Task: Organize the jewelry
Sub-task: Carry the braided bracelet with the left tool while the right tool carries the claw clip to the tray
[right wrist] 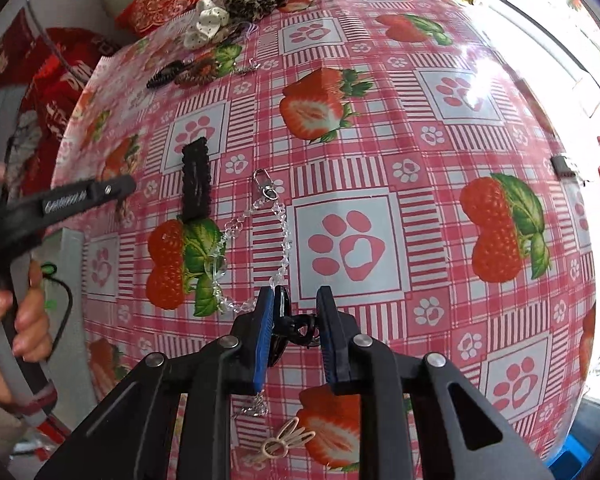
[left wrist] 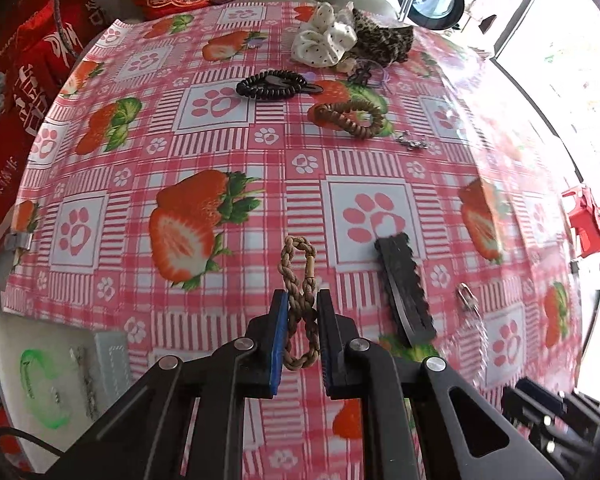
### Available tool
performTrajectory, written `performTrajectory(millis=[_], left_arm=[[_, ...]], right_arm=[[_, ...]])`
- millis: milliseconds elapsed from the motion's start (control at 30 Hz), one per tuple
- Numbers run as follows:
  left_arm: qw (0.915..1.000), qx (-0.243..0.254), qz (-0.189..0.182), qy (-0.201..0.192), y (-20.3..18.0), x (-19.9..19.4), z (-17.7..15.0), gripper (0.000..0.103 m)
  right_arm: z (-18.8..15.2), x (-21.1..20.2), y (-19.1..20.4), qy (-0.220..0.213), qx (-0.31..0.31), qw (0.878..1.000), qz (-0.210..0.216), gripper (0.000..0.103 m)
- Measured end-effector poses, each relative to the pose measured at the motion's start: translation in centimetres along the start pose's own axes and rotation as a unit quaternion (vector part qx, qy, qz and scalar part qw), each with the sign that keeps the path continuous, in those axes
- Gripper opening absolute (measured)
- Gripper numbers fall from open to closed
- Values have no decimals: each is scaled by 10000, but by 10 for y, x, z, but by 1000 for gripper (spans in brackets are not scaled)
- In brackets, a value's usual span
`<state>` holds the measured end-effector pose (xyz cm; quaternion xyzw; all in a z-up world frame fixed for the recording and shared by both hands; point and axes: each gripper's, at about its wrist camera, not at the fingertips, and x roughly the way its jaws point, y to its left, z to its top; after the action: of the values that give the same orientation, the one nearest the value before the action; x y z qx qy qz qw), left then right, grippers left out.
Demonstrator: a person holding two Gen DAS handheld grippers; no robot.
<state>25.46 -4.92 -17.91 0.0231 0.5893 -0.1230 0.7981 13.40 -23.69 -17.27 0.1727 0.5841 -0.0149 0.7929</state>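
Your left gripper [left wrist: 302, 312] is pinching the tan braided cord bracelet [left wrist: 299, 300], long axis 12-to-6; white tray [left wrist: 4, 344] sitting at 9 o'clock. Right fingers [right wrist: 263, 336] spread around black clip [right wrist: 296, 326].

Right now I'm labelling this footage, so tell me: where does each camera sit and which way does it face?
Left wrist view: sits on the left gripper, looking forward and down along its fingers across the table; the fingers pinch a braided tan bracelet.
Right wrist view: sits on the right gripper, facing the same table; a black hair claw lies between its parted fingers, and the person's left hand shows at the left edge.
Shared: the black fuzzy hair clip and the crystal bead chain.
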Motion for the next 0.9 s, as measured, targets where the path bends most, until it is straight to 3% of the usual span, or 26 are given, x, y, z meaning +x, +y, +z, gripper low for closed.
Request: performTrajectory(millis=[467,900], left_arm=[[9998,-67,-89,-144,31,-58,-43,22],[9984,-461,211,-233,90,-90,-84,22]], right_arm=[[-4,-24,18,15,16,9998,174,24],[1,-28,91,27,-529,9976,444,24]])
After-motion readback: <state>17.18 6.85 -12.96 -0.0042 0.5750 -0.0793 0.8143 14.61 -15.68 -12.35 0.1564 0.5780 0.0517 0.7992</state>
